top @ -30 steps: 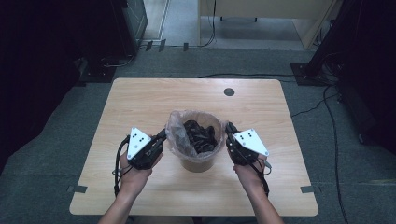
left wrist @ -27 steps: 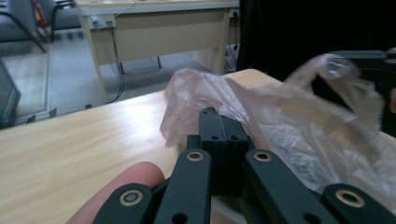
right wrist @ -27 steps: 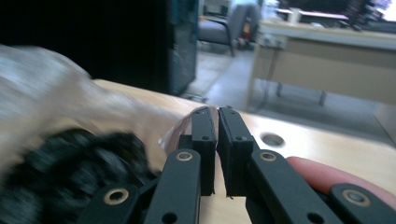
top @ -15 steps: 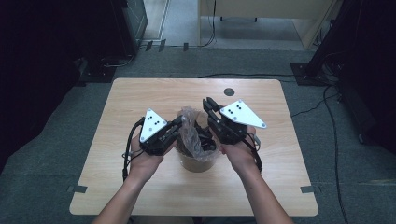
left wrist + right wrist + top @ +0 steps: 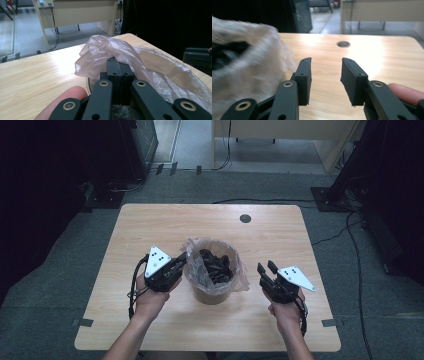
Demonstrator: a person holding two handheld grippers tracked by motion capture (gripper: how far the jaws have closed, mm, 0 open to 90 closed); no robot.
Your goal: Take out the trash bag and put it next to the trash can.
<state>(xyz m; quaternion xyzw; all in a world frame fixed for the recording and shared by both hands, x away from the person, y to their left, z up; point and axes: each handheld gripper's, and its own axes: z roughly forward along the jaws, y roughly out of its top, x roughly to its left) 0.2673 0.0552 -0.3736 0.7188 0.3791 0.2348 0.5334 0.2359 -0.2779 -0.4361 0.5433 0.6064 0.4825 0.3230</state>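
**Colleague:** What do you have nearest you?

**Me:** My two forearms, cut off by the bottom edge in the high view. My left gripper has its jaws clenched on a fold of the plastic bag; in the left gripper view the film bunches around the tips, and a fingertip blocks the lower corner. My right gripper sits well to the right of the bag, apart from it. Its jaws have just been opening and stand released, with bare wood between them.

**Colleague:** And the bucket?

**Me:** The bucket stands between my grippers, near the middle of the surface, lined by the bag. The film hides most of its wall. Dark things lie inside; I cannot make out what they are. In the right gripper view the bag is blurred.

**Colleague:** Farther off?

**Me:** A round hole in the surface. Beyond that, cables on the floor.
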